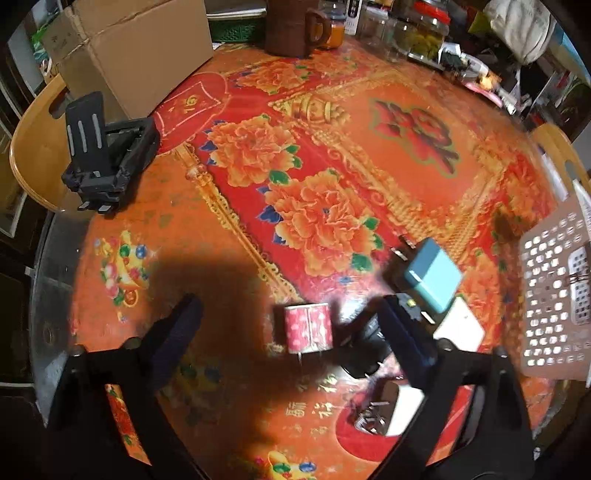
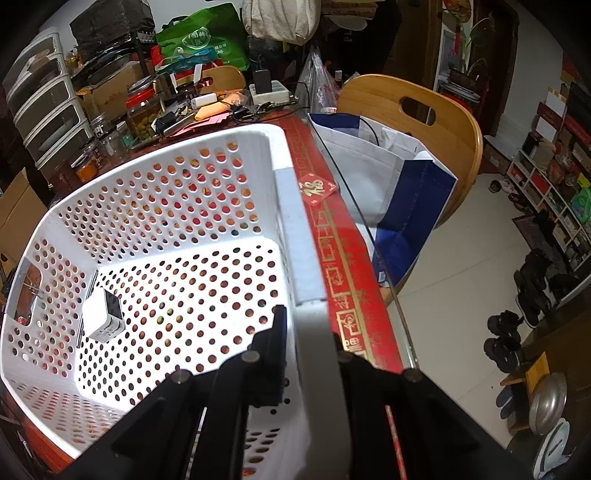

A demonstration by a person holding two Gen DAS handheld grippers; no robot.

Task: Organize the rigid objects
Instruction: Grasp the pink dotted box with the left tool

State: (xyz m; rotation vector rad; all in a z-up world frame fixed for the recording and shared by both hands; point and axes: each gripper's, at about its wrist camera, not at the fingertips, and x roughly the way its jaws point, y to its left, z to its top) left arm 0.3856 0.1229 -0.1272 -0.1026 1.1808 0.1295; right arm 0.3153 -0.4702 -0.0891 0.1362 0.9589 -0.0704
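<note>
In the left wrist view my left gripper (image 1: pixel 295 328) is open and low over the table, empty. A red dotted plug adapter (image 1: pixel 308 328) lies between its fingers, touching neither. A light blue charger (image 1: pixel 432 278), a white block (image 1: pixel 460 328) and dark and white chargers (image 1: pixel 388 410) lie around the right finger (image 1: pixel 404 339). In the right wrist view my right gripper (image 2: pixel 310 347) is shut on the right rim of the white perforated basket (image 2: pixel 295 236). A white charger cube (image 2: pixel 102 314) lies inside the basket.
A black folding holder (image 1: pixel 107 155) and a cardboard box (image 1: pixel 136 51) stand at the table's far left. A brown mug (image 1: pixel 291 27) and jars (image 1: pixel 424 31) line the far edge. The basket's side (image 1: pixel 554 306) shows at the right. A wooden chair (image 2: pixel 406 110) with a bag (image 2: pixel 384 177) stands beside the table.
</note>
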